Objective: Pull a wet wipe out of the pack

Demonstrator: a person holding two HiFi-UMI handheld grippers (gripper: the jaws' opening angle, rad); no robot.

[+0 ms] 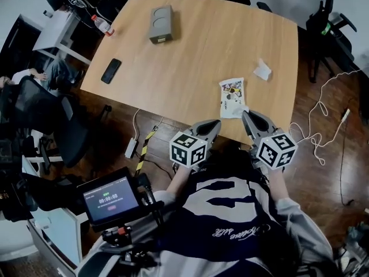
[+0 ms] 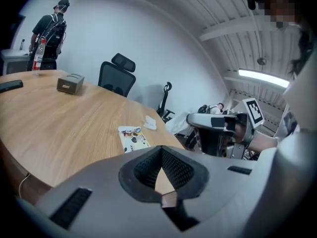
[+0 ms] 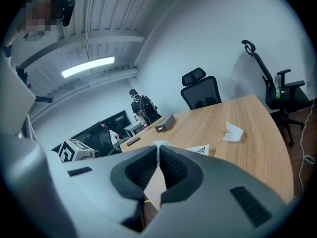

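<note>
The wet wipe pack (image 1: 232,96) lies flat near the front edge of the wooden table (image 1: 190,56), with a white bit at its near end. It also shows in the left gripper view (image 2: 132,138) and the right gripper view (image 3: 202,149). My left gripper (image 1: 214,123) hovers at the table edge, just left of the pack, shut with nothing in it (image 2: 161,148). My right gripper (image 1: 247,115) is at the pack's near right corner, its jaws closed (image 3: 158,148). A white bit shows just past its tips; contact is unclear.
A crumpled white wipe (image 1: 262,70) lies beyond the pack. A grey box (image 1: 161,23) stands at the far side, a black phone (image 1: 110,70) at the left edge, a bottle (image 1: 102,25) at the far left corner. Office chairs and floor cables surround the table.
</note>
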